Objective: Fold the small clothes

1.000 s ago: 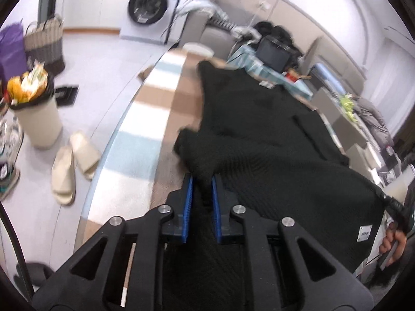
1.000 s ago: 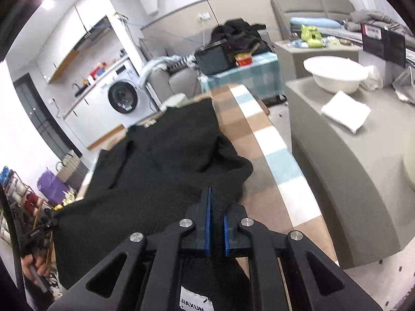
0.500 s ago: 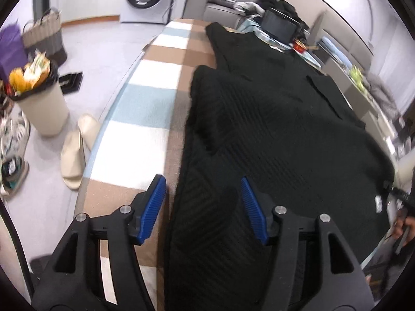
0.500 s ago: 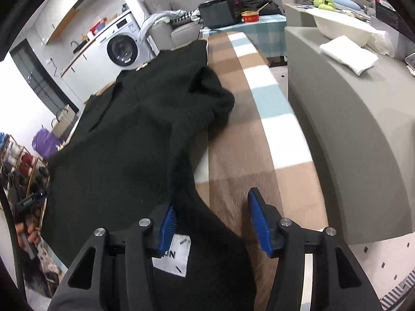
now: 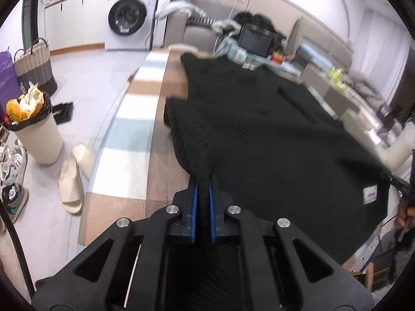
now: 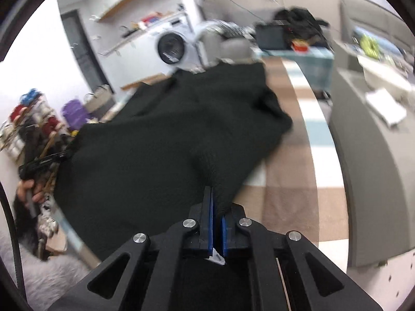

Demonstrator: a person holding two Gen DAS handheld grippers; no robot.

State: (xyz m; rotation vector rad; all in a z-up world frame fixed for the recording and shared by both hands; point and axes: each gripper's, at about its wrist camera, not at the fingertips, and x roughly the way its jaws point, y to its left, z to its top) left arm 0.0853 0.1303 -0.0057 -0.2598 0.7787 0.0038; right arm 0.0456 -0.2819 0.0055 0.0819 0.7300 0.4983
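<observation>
A black knitted garment (image 5: 259,134) lies spread along a striped brown, white and blue table cover (image 5: 135,134); it also shows in the right wrist view (image 6: 166,134). My left gripper (image 5: 203,181) is shut on the garment's near left hem. My right gripper (image 6: 216,207) is shut on the near right hem, close to a white label (image 6: 216,256). The same white label (image 5: 369,195) shows in the left wrist view by the right gripper. The near hem is lifted off the table between both grippers. Both views are motion-blurred.
On the floor to the left are a bin (image 5: 36,129), slippers (image 5: 71,181), shoes and a basket (image 5: 33,64). A washing machine (image 5: 128,19) stands at the back. A grey counter (image 6: 376,155) with a white cloth runs along the table's right side.
Half a second ago both grippers were open over the hem lying on the table. Now both have shut on the hem and lifted it.
</observation>
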